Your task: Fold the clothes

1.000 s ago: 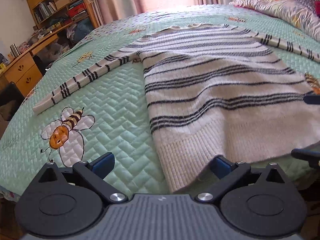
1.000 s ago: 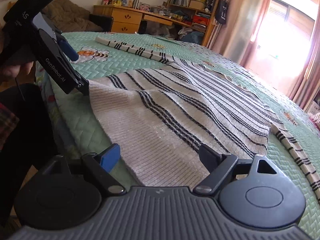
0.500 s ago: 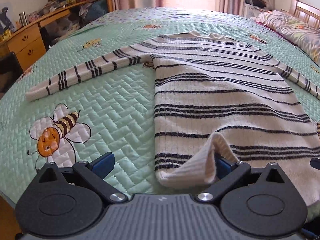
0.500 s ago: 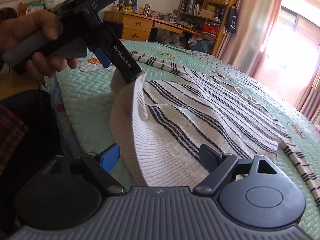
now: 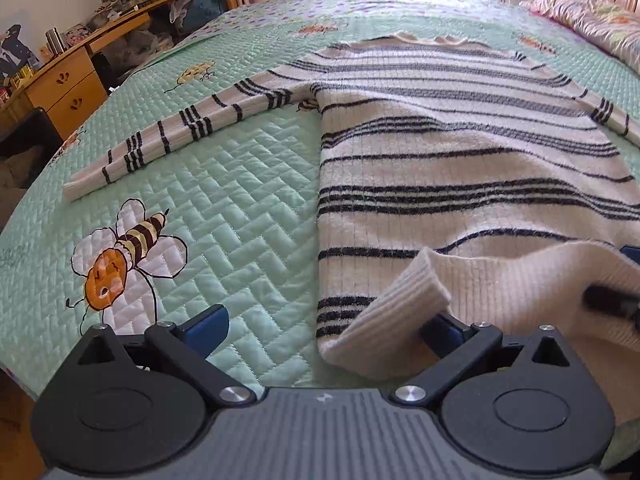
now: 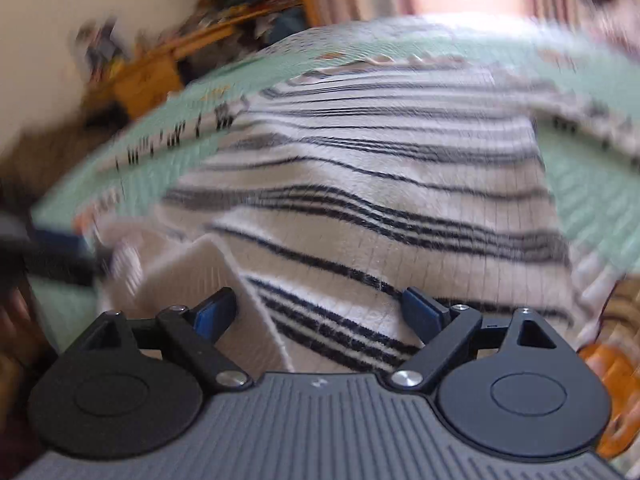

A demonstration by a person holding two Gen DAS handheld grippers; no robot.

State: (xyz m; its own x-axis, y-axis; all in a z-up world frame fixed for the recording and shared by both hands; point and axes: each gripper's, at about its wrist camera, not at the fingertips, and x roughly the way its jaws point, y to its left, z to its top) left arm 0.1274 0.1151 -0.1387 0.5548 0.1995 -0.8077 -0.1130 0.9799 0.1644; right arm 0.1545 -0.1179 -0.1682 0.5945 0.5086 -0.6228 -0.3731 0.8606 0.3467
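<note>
left wrist view: my left tool (image 5: 324, 320) points down at the bed (image 5: 224, 200), its jaws spread wide. the striped sweater (image 5: 460, 152) lies flat on the green quilt, filling the field from 12 to 3 o'clock, neckline at 12 o'clock, one sleeve (image 5: 180, 136) stretched out toward 10 o'clock. the ribbed hem corner (image 5: 404, 300) is turned up and folded back at 5 o'clock; it drapes over the right-side finger (image 5: 440, 328) of this tool, while the left-side finger stands apart over bare quilt, so nothing is pinched. an embroidered bee (image 5: 120, 256) sits on the quilt at 8 o'clock. part of my right tool (image 5: 612, 302) shows at 4 o'clock, dark against the lifted hem. a wooden desk (image 5: 60, 84) stands beyond the bed at 10 o'clock.

right wrist view, blurred by motion: my right tool (image 6: 316, 316) is also spread wide, its jaws just having opened a little further. the sweater (image 6: 380, 184) fills the centre, stripes running across. a raised fold of hem (image 6: 224, 280) stands at 7 o'clock against the left-side finger (image 6: 212, 312); the other finger hovers over the striped body, and the pads do not press on the cloth. my left tool (image 6: 52, 256) is a dark smear at 9 o'clock, at the lifted hem.
</note>
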